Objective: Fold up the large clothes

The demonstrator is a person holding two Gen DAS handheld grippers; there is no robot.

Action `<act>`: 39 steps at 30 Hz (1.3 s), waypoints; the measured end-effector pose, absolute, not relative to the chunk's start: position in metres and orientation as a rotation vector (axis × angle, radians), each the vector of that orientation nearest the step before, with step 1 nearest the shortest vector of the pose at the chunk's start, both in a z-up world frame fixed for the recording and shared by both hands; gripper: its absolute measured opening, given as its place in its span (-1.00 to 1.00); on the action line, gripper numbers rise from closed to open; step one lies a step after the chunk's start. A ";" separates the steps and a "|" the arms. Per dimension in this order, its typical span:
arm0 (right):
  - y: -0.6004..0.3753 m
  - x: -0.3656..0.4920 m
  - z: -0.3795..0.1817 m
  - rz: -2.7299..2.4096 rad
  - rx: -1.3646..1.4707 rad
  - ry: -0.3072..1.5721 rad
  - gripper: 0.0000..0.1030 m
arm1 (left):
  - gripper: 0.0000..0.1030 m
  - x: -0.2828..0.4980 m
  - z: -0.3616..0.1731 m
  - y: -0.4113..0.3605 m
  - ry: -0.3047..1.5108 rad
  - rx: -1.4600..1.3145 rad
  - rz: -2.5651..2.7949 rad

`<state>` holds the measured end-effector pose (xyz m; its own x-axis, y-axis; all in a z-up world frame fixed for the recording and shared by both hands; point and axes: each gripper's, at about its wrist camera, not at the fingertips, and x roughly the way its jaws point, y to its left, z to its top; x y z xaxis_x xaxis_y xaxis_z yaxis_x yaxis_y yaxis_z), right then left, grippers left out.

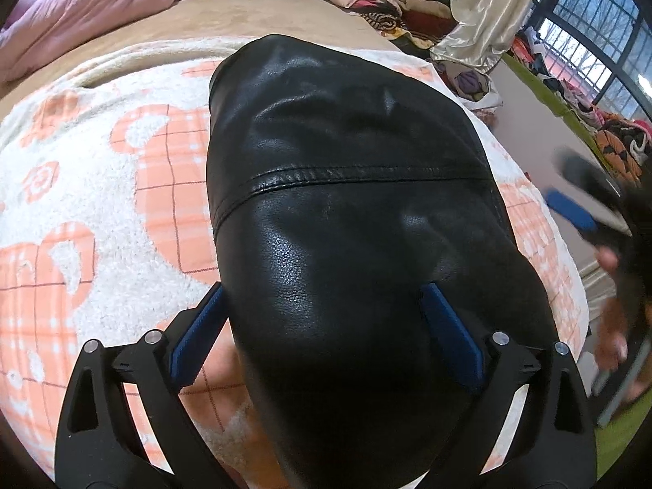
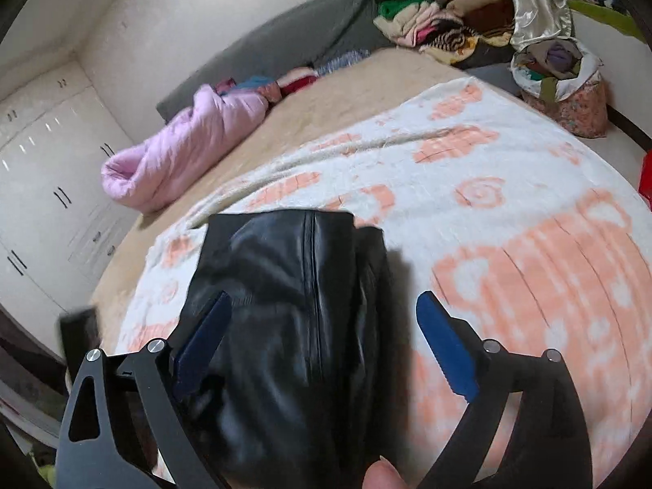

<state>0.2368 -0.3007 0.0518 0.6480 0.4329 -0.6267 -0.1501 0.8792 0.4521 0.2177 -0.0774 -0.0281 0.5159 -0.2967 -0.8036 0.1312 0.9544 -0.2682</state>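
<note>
On the orange-and-white blanket (image 1: 102, 187) covering the bed: folded black leather garment (image 1: 346, 212), long axis running near to far. Left gripper (image 1: 326, 326) fingers spread wide, straddling its near end. Right gripper (image 2: 322, 334) fingers spread, pinching nothing.

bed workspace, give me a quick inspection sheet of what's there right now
surface: bed with white-and-orange blanket over a tan cover.
job's things: black leather garment, folded, lying on the blanket.
clutter: pink quilt; clothes pile at the far end.
grippers: left hand-held gripper open, astride the garment; right hand-held gripper open above it.
cables: nothing seen.
surroundings: white cupboards, window, filled bag on the floor.
</note>
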 end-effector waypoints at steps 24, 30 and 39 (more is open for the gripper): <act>-0.303 0.305 -0.022 0.353 0.428 0.948 -0.53 | 0.82 0.221 -0.030 -0.105 1.017 -0.061 -0.281; -0.307 0.298 -0.019 0.346 0.445 0.935 -0.48 | 0.82 0.223 -0.029 -0.106 1.022 -0.074 -0.286; -0.303 0.278 -0.006 0.336 0.389 0.928 -0.07 | 0.82 0.218 -0.027 -0.095 1.024 -0.105 -0.291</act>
